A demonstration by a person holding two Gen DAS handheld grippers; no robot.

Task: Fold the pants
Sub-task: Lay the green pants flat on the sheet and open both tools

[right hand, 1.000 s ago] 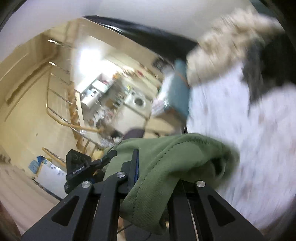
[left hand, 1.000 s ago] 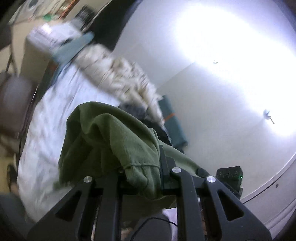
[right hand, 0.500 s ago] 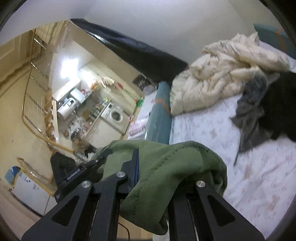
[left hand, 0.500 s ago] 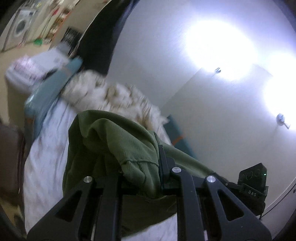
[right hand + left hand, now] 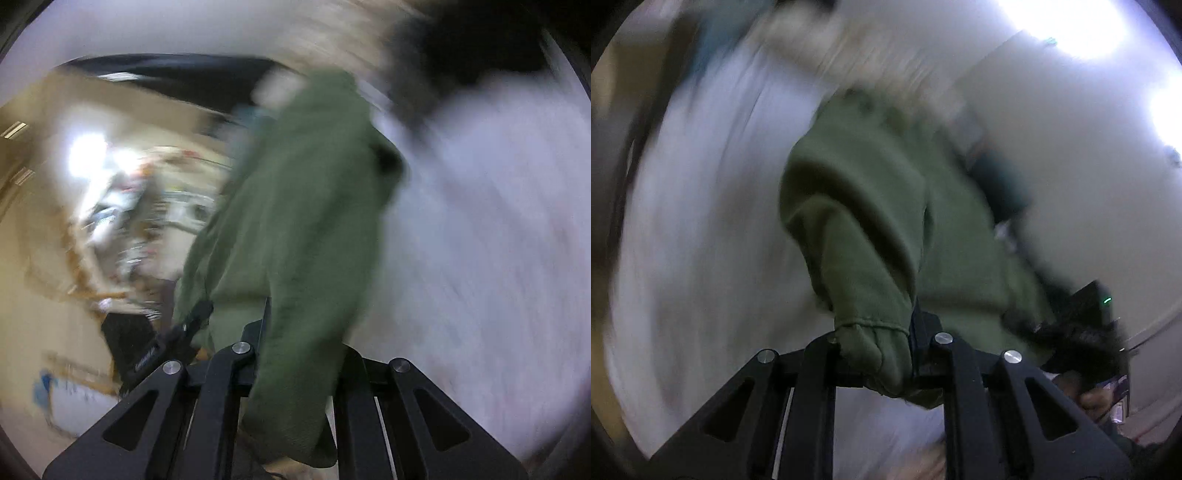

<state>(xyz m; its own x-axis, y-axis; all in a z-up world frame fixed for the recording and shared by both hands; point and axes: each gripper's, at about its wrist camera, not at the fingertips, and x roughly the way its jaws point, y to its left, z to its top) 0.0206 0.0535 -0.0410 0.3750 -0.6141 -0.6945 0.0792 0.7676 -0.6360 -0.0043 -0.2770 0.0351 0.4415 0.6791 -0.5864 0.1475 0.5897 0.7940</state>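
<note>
The olive green pants (image 5: 871, 206) hang stretched out ahead of my left gripper (image 5: 875, 354), which is shut on a hemmed edge of them. In the right wrist view the same pants (image 5: 303, 206) stream forward from my right gripper (image 5: 295, 365), which is shut on another part of the fabric. Both views are heavily motion-blurred. The pants are held above the white bed sheet (image 5: 701, 221). The other gripper shows at the left wrist view's lower right (image 5: 1086, 332) and at the right wrist view's lower left (image 5: 159, 347).
A cream duvet (image 5: 827, 40) lies blurred at the far end of the bed. Dark clothes (image 5: 461, 48) lie on the sheet (image 5: 480, 221). A kitchen area (image 5: 122, 206) lies beyond the bed's left side. A white wall (image 5: 1071, 155) runs along the right.
Both grippers have swung sharply, blurring the views. The pants, bunched over the fingers before, now extend forward and lengthwise away from both grippers. Both grips are unchanged.
</note>
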